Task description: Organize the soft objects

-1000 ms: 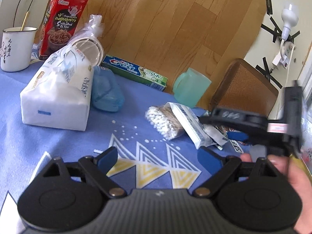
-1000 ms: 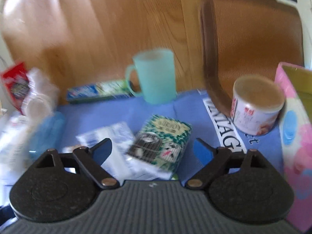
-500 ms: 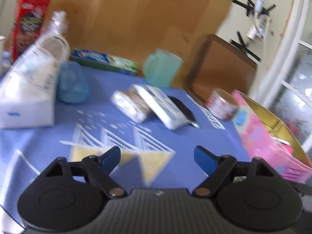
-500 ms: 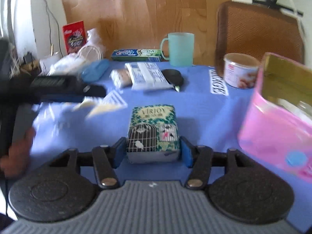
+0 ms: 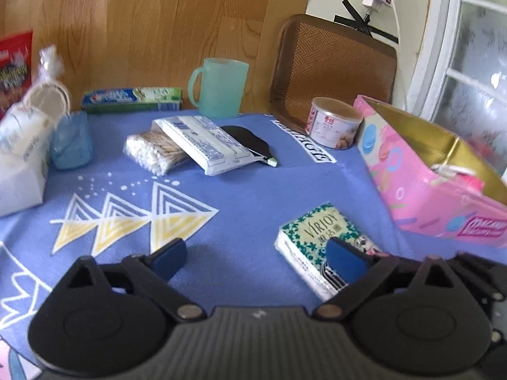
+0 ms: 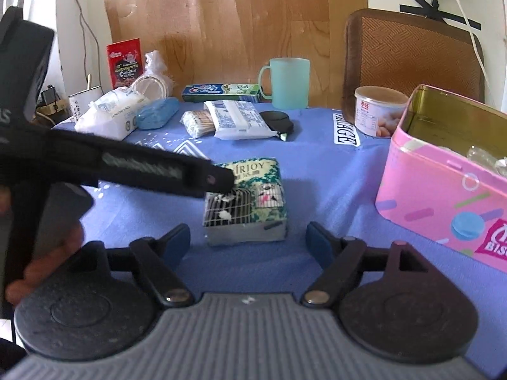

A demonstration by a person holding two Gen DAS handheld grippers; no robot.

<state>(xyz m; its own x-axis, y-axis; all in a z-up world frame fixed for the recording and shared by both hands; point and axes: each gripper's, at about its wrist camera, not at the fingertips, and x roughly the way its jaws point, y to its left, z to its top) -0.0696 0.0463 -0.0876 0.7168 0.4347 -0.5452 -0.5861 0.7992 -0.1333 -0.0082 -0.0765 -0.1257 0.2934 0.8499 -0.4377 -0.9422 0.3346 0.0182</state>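
Note:
A green patterned tissue pack lies flat on the blue tablecloth. My right gripper sits just behind it; its jaws are opening, both pads are off the pack, and the pack lies just beyond the tips. In the left wrist view the same pack shows partly behind the right finger of my left gripper. The left jaws are opening too, with only cloth between them. From the right wrist view, a black finger of the left gripper reaches over the pack's left corner.
An open pink tin stands to the right. Farther back lie a white wrapped pack, a bag of cotton swabs, a large white tissue pack, a blue pouch, a toothpaste box, a green cup and a can.
The right gripper held the tissue pack half a second ago; its fingers have since spread and the pack rests on the cloth. The left gripper swung right toward the pack and widened.

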